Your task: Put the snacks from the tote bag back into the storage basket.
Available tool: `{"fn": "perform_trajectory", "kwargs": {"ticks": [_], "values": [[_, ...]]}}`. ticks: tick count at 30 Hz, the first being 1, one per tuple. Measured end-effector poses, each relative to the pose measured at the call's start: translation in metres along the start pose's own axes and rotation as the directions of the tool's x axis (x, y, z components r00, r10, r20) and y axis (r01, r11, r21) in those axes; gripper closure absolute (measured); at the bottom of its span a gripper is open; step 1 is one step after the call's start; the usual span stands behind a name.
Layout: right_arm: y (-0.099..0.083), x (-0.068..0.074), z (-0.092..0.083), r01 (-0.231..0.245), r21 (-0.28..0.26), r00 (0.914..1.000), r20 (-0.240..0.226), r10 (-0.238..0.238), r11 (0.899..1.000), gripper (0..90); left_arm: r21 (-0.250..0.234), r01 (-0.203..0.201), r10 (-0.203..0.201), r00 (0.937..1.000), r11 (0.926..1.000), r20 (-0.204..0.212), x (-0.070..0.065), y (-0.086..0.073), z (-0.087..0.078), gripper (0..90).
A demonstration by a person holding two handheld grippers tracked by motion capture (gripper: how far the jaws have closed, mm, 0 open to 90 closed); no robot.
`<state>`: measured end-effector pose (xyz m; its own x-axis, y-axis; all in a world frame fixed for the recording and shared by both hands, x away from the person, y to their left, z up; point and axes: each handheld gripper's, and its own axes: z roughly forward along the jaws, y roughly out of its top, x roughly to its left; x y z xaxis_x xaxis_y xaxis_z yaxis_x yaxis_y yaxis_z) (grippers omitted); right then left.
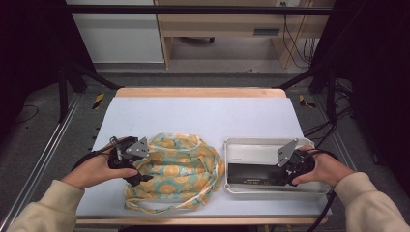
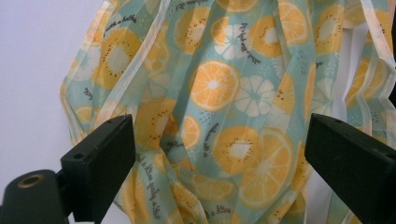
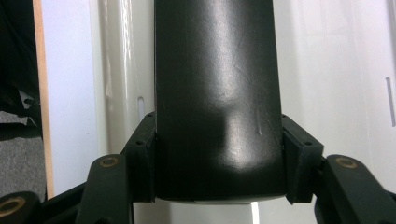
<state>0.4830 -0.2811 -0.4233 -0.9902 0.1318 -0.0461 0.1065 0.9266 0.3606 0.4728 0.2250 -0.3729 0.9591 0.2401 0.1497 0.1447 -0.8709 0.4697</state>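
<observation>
A crumpled cloth bag [image 1: 176, 169] printed with orange slices on teal lies at the table's front middle. My left gripper [image 1: 138, 169] sits at its left edge, jaws wide open with the bag's folds [image 2: 219, 121] between them. A long black box [image 1: 256, 175] lies in the white tray [image 1: 261, 147] at the front right. My right gripper [image 1: 290, 169] is shut on the right end of the black box [image 3: 217, 93], one jaw pressed to each side.
The table has a pale blue-white cover [image 1: 203, 116] with a wooden rim [image 1: 200, 92] at the far edge. The tray's rim [image 3: 119, 84] runs beside the box. Black frame posts [image 1: 65, 82] stand at both sides, beyond the table.
</observation>
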Motion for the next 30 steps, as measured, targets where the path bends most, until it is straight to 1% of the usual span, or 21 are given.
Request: {"fn": "perform_trajectory", "kwargs": {"ticks": [4,5,6,7,9,10,14,15,18,20,22,23,27,28,30], "values": [[-0.0014,-0.0014,0.0020,-0.002,-0.002,1.0000,-0.009,0.002,1.000,42.5,-0.001,0.008,-0.008,1.0000,1.0000,0.003,-0.0008,-0.0007,0.0019,8.7],[-0.0020,-0.0023,0.0023,0.005,-0.003,0.9999,-0.011,-0.005,1.000,42.5,0.009,0.001,-0.002,1.0000,1.0000,0.005,-0.0005,-0.0009,0.0019,8.7],[-0.0026,-0.0024,0.0027,0.000,-0.003,0.9999,-0.013,0.000,1.000,42.4,0.010,0.002,-0.002,1.0000,0.9999,0.006,-0.0007,-0.0011,0.0021,8.7],[-0.0029,-0.0031,0.0032,0.005,-0.004,0.9999,-0.014,-0.005,1.000,42.3,0.010,0.003,-0.003,1.0000,0.9999,0.006,-0.0009,-0.0013,0.0024,8.7],[-0.0033,-0.0032,0.0043,0.004,-0.006,0.9999,-0.012,-0.004,1.000,42.2,0.011,0.007,-0.007,1.0000,0.9999,0.004,-0.0013,-0.0017,0.0028,8.7],[-0.0033,-0.0034,0.0046,0.001,-0.002,0.9998,-0.018,-0.001,1.000,42.1,0.004,0.016,-0.016,0.9999,0.9999,0.004,-0.0019,-0.0021,0.0035,8.7],[-0.0034,-0.0044,0.0066,0.002,0.006,0.9998,-0.020,-0.002,1.000,41.7,0.012,0.015,-0.015,0.9999,0.9998,0.009,-0.0020,-0.0025,0.0045,8.7],[-0.0034,-0.0050,0.0064,0.003,0.005,0.9997,-0.023,-0.003,1.000,41.4,0.021,0.007,-0.007,0.9999,0.9997,0.009,-0.0015,-0.0023,0.0042,8.7],[-0.0038,-0.0063,0.0063,-0.010,-0.004,0.9998,-0.015,0.010,1.000,37.2,0.024,0.008,-0.008,0.9999,0.9997,0.010,-0.0016,-0.0024,0.0046,8.7],[-0.0043,-0.0074,0.0063,-0.006,-0.007,0.9999,-0.013,0.006,1.000,36.5,0.022,0.008,-0.009,0.9999,0.9997,0.011,-0.0018,-0.0022,0.0045,8.7],[-0.0050,-0.0076,0.0062,-0.017,0.001,0.9998,-0.012,0.017,1.000,34.3,0.020,0.008,-0.008,0.9999,0.9998,0.008,-0.0020,-0.0021,0.0044,8.7],[-0.0054,-0.0076,0.0061,-0.025,0.001,0.9997,-0.004,0.025,1.000,33.4,0.020,0.009,-0.009,0.9999,0.9998,0.008,-0.0019,-0.0021,0.0044,8.7],[-0.0070,-0.0092,0.0054,-0.039,-0.007,0.9992,0.007,0.039,0.999,32.0,0.022,0.007,-0.007,0.9999,0.9997,0.012,-0.0020,-0.0027,0.0050,8.7],[-0.0073,-0.0096,0.0050,-0.036,-0.008,0.9993,0.004,0.036,0.999,31.2,0.018,0.014,-0.014,0.9998,0.9998,0.013,-0.0025,-0.0029,0.0054,8.7],[-0.0066,-0.0088,0.0036,-0.050,-0.011,0.9987,0.005,0.050,0.999,28.2,0.014,0.015,-0.015,0.9998,0.9998,0.012,-0.0029,-0.0035,0.0060,8.7]]}}
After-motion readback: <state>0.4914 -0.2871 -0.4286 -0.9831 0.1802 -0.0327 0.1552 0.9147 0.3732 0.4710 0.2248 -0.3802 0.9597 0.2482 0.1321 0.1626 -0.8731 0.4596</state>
